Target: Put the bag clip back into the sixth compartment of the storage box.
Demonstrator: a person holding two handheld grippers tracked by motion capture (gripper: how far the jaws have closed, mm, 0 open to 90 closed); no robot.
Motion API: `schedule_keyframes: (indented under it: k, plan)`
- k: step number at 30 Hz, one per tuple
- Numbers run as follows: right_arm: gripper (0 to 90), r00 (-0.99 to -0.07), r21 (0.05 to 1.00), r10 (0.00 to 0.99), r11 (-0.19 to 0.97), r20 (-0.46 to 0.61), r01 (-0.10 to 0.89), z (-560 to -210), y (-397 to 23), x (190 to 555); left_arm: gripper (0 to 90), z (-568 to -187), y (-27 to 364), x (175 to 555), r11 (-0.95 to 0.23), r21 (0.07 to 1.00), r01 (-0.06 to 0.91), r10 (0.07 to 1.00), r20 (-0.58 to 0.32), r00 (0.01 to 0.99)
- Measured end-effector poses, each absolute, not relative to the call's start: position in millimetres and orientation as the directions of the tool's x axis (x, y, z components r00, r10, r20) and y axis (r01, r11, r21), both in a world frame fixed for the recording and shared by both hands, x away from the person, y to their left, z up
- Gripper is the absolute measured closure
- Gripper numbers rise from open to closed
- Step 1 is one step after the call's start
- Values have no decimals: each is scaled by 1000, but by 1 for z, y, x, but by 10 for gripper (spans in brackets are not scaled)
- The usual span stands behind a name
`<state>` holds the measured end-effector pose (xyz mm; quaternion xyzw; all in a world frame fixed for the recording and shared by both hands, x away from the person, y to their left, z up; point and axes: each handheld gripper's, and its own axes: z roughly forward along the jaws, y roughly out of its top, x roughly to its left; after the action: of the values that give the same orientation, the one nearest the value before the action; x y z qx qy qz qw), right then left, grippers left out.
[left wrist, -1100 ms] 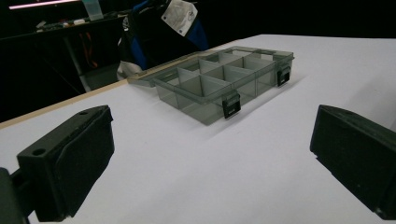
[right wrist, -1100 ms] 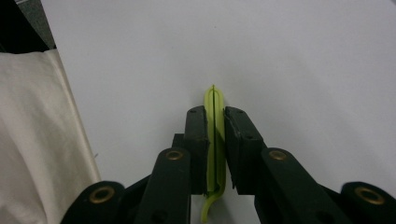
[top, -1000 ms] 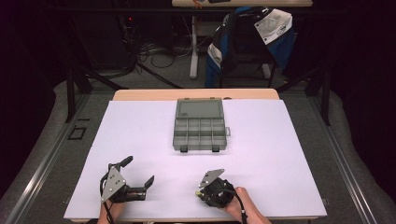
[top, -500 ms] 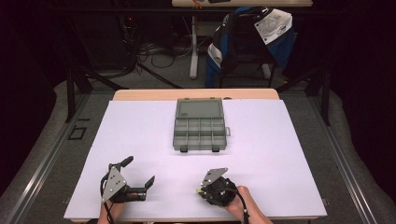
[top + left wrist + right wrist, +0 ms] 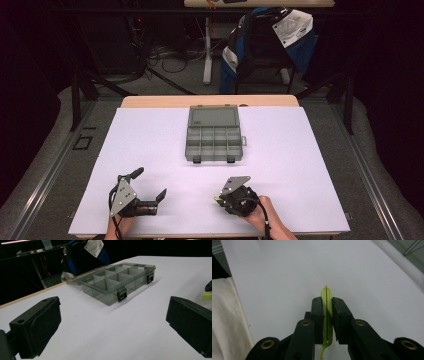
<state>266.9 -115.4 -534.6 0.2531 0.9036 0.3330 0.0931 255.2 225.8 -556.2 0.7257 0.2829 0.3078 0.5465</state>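
Yellow-green plastic strip is being clenched edgewise by the right gripper, probably bound for the open compartment box at frame centre, while the left gripper is waiting with fingers released.

We see the white bench brightly lit against dim surroundings; soft shadows fall beneath things, and the nearest jaws look slightly blurred.
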Motion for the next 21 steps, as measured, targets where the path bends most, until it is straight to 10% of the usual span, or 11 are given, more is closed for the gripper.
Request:
schedule_keyframes:
  k: [21]
  plan:
    - [805,-820,693,570,609,-43,386,-527,-133,280,0,-557,225,257,-243,967,81,749,134,649]
